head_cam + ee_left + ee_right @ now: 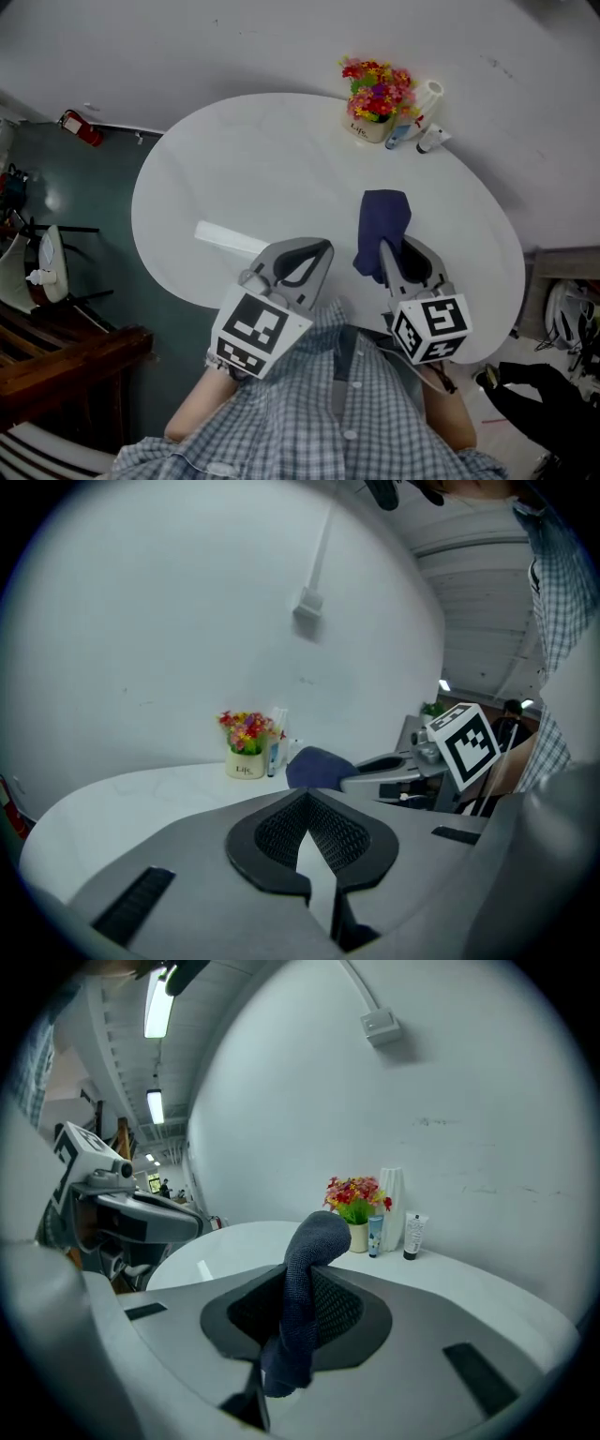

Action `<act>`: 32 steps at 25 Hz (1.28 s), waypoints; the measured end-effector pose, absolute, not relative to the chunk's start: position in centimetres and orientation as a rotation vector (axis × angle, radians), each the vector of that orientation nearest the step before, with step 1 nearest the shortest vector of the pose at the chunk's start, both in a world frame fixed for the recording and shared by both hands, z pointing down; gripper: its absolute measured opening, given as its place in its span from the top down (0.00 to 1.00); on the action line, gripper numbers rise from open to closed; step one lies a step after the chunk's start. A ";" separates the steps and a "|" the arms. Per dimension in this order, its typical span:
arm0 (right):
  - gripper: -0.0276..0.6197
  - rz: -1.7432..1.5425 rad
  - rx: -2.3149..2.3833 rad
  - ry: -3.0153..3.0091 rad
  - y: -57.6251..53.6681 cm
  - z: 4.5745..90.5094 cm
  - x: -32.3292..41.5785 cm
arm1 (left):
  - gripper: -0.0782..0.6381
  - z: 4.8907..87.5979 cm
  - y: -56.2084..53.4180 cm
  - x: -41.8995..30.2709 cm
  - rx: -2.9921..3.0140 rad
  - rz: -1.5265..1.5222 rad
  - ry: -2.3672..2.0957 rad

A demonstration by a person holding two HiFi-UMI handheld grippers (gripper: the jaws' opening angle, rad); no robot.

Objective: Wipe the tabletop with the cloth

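Observation:
A dark blue cloth [384, 217] hangs above the near right part of the white oval tabletop [244, 169], pinched in my right gripper [386, 249], which is shut on it. In the right gripper view the cloth [307, 1269] loops up between the jaws and droops over them. My left gripper [321, 249] hovers beside it over the table's near edge, shut with nothing in it. In the left gripper view its jaws [306, 799] meet at the tips, and the cloth [317, 766] and right gripper [394, 771] show to the right.
A pot of colourful flowers [375, 98] and some tubes [429, 139] stand at the table's far edge against the wall. A red fire extinguisher [81, 127] lies on the floor at left. Dark wooden furniture [66, 356] stands at lower left.

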State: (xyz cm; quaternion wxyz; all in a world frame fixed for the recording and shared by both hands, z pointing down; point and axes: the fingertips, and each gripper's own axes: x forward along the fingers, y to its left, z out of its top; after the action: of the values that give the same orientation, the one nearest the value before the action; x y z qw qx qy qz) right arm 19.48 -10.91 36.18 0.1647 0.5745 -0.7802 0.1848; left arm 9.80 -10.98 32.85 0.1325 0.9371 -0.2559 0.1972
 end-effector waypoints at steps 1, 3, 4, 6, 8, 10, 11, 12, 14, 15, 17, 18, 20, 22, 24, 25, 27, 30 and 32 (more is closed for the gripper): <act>0.86 0.537 1.650 -2.230 -10.5 35.7 19.6 | 0.88 32.9 -10.9 10.1 2.723 0.577 -0.730; 0.85 0.544 1.672 -2.242 -9.9 34.8 19.9 | 0.88 33.0 -10.6 10.8 2.730 0.585 -0.706; 0.85 0.543 1.683 -2.243 -9.6 34.4 20.1 | 0.88 33.0 -10.6 11.1 2.734 0.588 -0.694; 0.85 0.545 1.706 -2.241 -9.1 33.7 20.5 | 0.88 33.1 -10.5 11.7 2.741 0.592 -0.675; 0.85 0.531 1.719 -2.241 -8.8 33.2 20.7 | 0.88 33.0 -10.5 12.2 2.750 0.595 -0.661; 0.85 0.517 1.727 -2.241 -8.5 32.8 20.8 | 0.88 33.0 -10.5 12.6 2.759 0.598 -0.649; 0.85 0.518 1.733 -2.240 -8.4 32.6 20.9 | 0.88 33.0 -10.4 12.8 2.761 0.600 -0.643; 0.85 0.520 1.738 -2.239 -8.3 32.6 21.0 | 0.88 33.1 -10.4 12.9 2.762 0.603 -0.637; 0.85 0.524 1.745 -2.235 -8.3 32.5 21.1 | 0.88 33.2 -10.3 13.1 2.761 0.609 -0.625; 0.85 0.527 1.748 -2.233 -8.3 32.5 21.2 | 0.88 33.3 -10.2 13.2 2.760 0.612 -0.619; 0.85 0.534 1.755 -2.229 -8.3 32.6 21.3 | 0.88 33.4 -10.1 13.3 2.760 0.616 -0.609; 0.86 0.538 1.758 -2.227 -8.3 32.6 21.3 | 0.88 33.4 -10.1 13.3 2.760 0.617 -0.607; 0.85 0.544 1.760 -2.226 -8.4 32.7 21.4 | 0.88 33.4 -10.2 13.4 2.761 0.618 -0.604; 0.85 0.546 1.760 -2.227 -8.4 32.7 21.3 | 0.88 33.5 -10.1 13.5 2.761 0.621 -0.601; 0.85 0.547 1.760 -2.229 -8.4 32.7 21.3 | 0.88 33.6 -10.0 13.5 2.760 0.627 -0.596; 0.86 0.547 1.760 -2.229 -8.5 32.7 21.3 | 0.88 33.7 -10.0 13.5 2.760 0.631 -0.593; 0.86 0.547 1.758 -2.228 -8.5 32.8 21.3 | 0.88 33.8 -9.9 13.6 2.764 0.639 -0.588; 0.86 0.546 1.752 -2.228 -8.5 32.8 21.3 | 0.88 33.9 -9.8 13.6 2.768 0.645 -0.582; 0.85 0.549 1.749 -2.228 -8.4 32.9 21.2 | 0.88 33.8 -9.7 13.6 2.772 0.649 -0.581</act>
State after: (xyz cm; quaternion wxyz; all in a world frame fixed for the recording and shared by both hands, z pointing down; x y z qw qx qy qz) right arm 21.21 -8.44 32.87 0.1278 0.6013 -0.7659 0.1886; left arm 13.64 -9.67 33.82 0.1177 0.9474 -0.1986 0.2218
